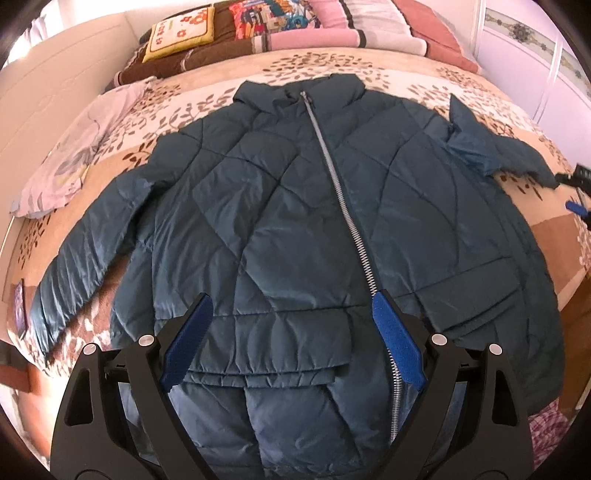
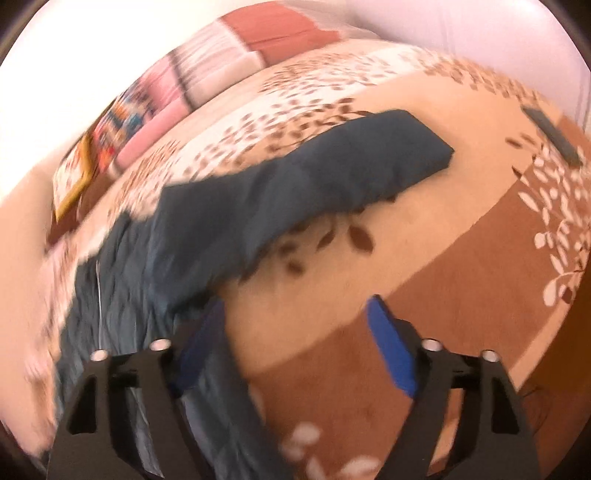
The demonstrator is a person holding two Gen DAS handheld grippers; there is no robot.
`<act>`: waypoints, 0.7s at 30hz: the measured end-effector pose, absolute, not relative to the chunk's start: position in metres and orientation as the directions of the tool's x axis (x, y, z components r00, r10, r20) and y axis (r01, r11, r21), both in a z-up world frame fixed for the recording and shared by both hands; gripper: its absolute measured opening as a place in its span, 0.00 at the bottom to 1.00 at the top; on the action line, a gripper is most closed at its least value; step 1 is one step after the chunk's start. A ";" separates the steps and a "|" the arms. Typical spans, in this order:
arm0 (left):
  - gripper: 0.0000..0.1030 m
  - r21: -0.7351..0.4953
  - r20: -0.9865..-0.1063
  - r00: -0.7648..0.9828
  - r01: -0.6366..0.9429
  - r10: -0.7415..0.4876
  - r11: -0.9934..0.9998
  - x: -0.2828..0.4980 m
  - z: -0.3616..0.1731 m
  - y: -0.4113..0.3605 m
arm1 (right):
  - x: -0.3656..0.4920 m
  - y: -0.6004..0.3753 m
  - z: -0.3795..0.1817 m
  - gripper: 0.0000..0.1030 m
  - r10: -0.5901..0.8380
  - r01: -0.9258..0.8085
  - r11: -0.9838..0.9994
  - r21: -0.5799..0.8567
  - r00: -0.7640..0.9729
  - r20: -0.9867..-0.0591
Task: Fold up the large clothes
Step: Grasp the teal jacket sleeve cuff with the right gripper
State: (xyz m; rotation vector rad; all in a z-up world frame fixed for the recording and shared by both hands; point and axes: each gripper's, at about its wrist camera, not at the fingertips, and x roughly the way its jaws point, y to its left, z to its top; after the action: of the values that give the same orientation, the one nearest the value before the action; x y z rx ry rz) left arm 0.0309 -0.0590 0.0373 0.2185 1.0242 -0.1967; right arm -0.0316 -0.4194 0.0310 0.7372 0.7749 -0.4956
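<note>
A: The teal quilted jacket (image 1: 280, 206) lies front-up and zipped on the bed (image 1: 406, 74), collar toward the pillows, hem toward you. Its long axis runs away from you along the zipper (image 1: 343, 206).

B: And my left gripper (image 1: 291, 306)?

A: It hangs over the hem, just on your left of the zipper. The fingers (image 1: 397, 343) are spread wide, gripping nothing, with the jacket's lower front panel between them.

B: The right gripper (image 2: 295, 306)?

A: Also spread and empty, though that view is blurred. It sits off the jacket's right edge, above bare bedspread. The right sleeve (image 2: 314, 173) stretches outward just ahead and to the left of those fingers, cuff pointing away from the body. In my judgement the right side is nearer that sleeve, so folding it inward across the chest looks like the likely first move.

B: The other sleeve?

A: The left sleeve (image 1: 85, 258) slants down and outward, well apart from your left fingers.

B: Anything in the way?

A: A pale pillowcase or cloth (image 1: 70, 158) lies beside the left shoulder, not touching as far as I can tell. The cushions (image 1: 181, 33) and folded blankets are beyond the collar, well clear. A dark flat object (image 2: 554, 136) lies past the right cuff; I can't tell what it is.
</note>
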 end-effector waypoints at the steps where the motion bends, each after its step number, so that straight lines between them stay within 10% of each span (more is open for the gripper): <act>1: 0.85 0.085 -0.865 0.499 0.257 -0.057 0.963 0.033 0.035 -0.058 | -0.030 -0.432 0.029 0.68 -0.134 0.660 0.619 0.427 0.624 -0.770; 17: 0.85 0.105 -0.894 0.447 0.250 -0.018 0.962 0.049 0.016 -0.062 | -0.016 -0.556 -0.022 0.56 -0.169 0.780 0.272 0.563 0.615 -0.770; 21: 0.85 0.110 -0.898 0.439 0.243 -0.008 0.964 0.050 0.014 -0.062 | -0.007 -0.565 -0.027 0.34 -0.216 0.799 0.282 0.531 0.592 -0.776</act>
State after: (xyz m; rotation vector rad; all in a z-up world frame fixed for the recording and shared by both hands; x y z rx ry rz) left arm 0.0503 -0.0620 0.0140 0.2367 1.1079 -0.1577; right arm -0.0066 -0.5646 -0.0268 1.0794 0.6474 -0.7473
